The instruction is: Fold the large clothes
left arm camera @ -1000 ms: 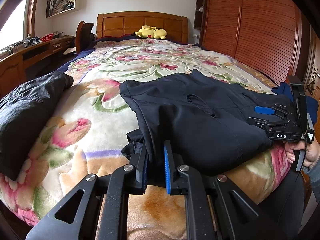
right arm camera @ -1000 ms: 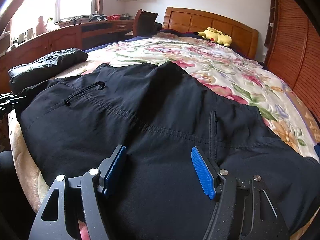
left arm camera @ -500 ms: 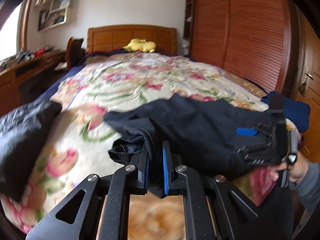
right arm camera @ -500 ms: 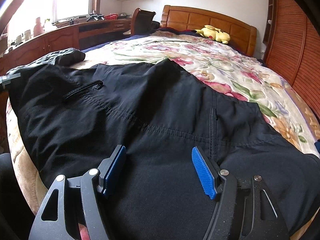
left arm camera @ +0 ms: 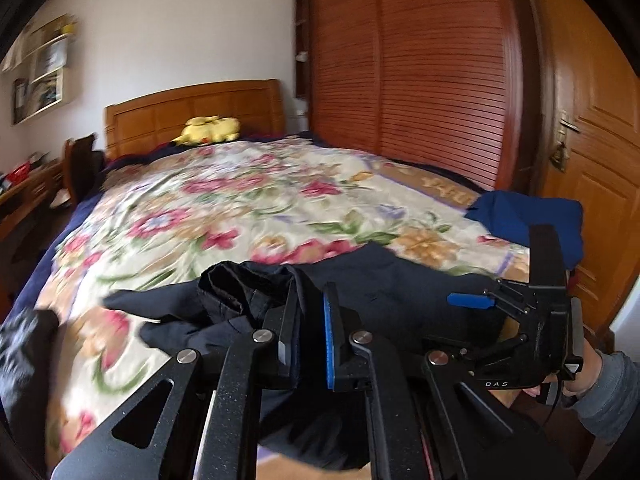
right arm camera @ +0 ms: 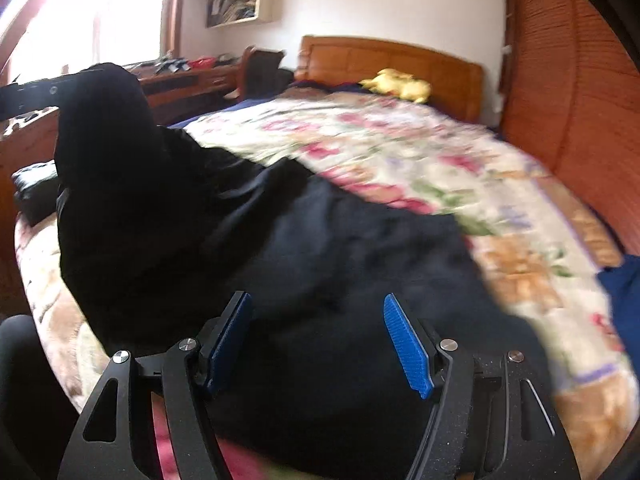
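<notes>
The left gripper [left arm camera: 310,336] is clamped narrowly on a bunched edge of the large black woven garment [left arm camera: 396,292], apparently trousers, so that this side rises off the bed while the rest trails on the flowered cream bedspread [left arm camera: 224,208]; in the right wrist view that raised part stands up as a dark peak at the far left, hanging from the gripper there. The jaws have just been closing the last little way, with cloth pinched between them. The right gripper [right arm camera: 318,340] hangs over the garment's near part with its blue pads [right arm camera: 404,346] standing wide; the cloth lies beneath them, and no pinch shows. A lifted side suggests it is meant to be carried across onto the flat half, the open tool ready to pin or catch the other edge. A folded blue cloth [left arm camera: 524,216] sits near the bed's corner, and a yellow plush toy [left arm camera: 210,130] lies by the wooden headboard [left arm camera: 192,108].
</notes>
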### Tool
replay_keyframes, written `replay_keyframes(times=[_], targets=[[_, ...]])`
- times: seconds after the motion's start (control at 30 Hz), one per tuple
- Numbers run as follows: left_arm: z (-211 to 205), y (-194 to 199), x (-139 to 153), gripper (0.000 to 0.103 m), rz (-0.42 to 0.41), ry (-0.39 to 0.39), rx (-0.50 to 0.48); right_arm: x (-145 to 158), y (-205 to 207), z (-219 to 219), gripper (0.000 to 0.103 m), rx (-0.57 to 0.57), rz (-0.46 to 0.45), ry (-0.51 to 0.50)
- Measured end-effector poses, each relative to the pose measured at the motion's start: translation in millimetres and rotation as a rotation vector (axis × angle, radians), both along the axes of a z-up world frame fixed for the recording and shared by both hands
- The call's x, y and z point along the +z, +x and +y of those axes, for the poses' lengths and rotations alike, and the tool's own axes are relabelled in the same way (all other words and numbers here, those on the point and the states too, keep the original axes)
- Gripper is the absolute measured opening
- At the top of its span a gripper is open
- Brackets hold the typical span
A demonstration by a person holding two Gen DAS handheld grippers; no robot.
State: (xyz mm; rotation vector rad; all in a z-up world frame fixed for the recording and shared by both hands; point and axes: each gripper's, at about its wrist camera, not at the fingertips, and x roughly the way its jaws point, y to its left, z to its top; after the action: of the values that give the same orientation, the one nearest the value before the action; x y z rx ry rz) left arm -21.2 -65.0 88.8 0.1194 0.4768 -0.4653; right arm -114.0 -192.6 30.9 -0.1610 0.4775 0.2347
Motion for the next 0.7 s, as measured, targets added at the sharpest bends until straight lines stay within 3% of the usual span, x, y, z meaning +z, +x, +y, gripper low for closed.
replay_keyframes(times=[0.2,0.4,0.6,0.7], targets=[[-71,7,15,0.009,-0.016,0.039,-0.136,6,-19,-66,0.070,-0.122,-0.022,0.056],[-139,10,16,0.008,0.025,0.045,-0.273,5,-36,-114,0.070,-0.212,0.000,0.123],[-156,5,-1,0.010,0.082,0.038,-0.309,11,-52,-116,0.070,-0.257,-0.005,0.119],[-147,6,1,0.023,0.078,0.017,-0.305,14,-53,-116,0.070,-0.259,-0.004,0.123]])
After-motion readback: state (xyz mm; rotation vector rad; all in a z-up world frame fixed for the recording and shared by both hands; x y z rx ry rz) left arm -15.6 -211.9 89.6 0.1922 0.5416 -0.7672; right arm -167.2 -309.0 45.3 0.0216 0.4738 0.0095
